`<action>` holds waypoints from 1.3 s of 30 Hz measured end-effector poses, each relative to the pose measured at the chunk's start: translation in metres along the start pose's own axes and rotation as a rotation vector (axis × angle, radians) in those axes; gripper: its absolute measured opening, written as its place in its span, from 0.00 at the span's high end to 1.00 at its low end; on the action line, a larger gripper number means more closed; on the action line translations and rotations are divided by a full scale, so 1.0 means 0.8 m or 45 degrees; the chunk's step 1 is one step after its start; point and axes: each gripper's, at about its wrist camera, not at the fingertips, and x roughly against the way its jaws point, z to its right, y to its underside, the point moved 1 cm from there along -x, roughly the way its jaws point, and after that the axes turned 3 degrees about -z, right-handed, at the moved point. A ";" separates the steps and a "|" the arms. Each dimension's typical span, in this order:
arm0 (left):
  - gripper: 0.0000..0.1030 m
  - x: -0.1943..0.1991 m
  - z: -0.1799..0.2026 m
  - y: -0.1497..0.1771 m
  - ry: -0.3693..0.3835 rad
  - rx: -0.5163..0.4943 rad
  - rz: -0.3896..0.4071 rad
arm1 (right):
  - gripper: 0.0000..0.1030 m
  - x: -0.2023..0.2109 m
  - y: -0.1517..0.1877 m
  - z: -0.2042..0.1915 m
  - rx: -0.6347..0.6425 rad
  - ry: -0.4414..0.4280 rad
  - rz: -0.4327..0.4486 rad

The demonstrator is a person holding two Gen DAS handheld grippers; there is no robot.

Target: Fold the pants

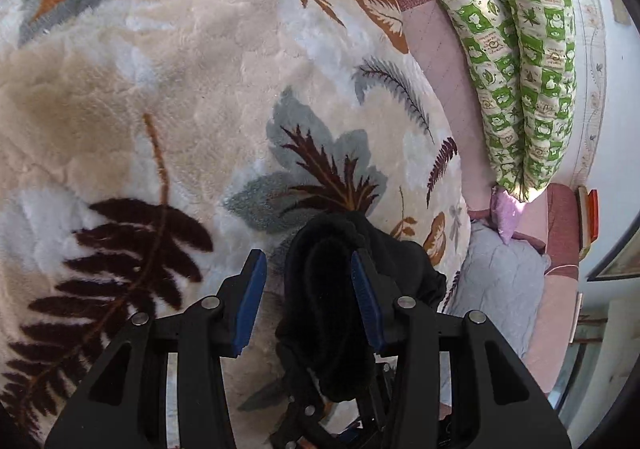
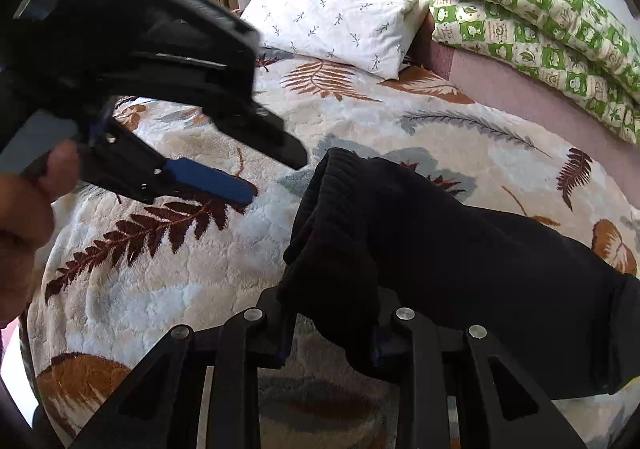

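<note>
Black knit pants (image 2: 460, 233) on leaf-patterned fleece blanket (image 2: 168, 289): right gripper (image 2: 332, 329) pinching cuff; left gripper (image 1: 308, 297) jaws spread (fabric against 1 pad).

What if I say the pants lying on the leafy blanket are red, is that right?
Not quite. The pants are black, not red; the right wrist view shows this clearly. They do lie on the leafy blanket.
</note>
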 end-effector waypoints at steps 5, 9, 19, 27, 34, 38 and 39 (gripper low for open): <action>0.52 -0.021 0.006 -0.001 0.101 0.026 -0.085 | 0.73 -0.002 0.000 0.001 0.006 -0.014 0.010; 0.52 -0.012 0.016 -0.001 0.128 -0.021 -0.060 | 0.73 -0.001 0.000 0.003 0.009 -0.023 0.024; 0.32 0.014 0.024 -0.001 -0.014 -0.185 0.074 | 0.73 -0.003 0.000 0.002 0.003 -0.034 0.031; 0.35 -0.037 0.037 0.003 -0.101 -0.221 -0.057 | 0.73 -0.006 -0.002 0.004 0.005 -0.028 0.028; 0.81 -0.027 0.040 0.011 -0.063 -0.177 -0.067 | 0.74 0.001 -0.004 0.017 -0.081 -0.088 0.030; 0.81 -0.014 0.072 0.026 -0.046 -0.179 -0.042 | 0.74 0.022 -0.006 0.027 -0.145 -0.150 0.077; 0.81 -0.014 0.083 0.029 -0.049 -0.190 -0.039 | 0.74 0.029 -0.007 0.030 -0.160 -0.160 0.091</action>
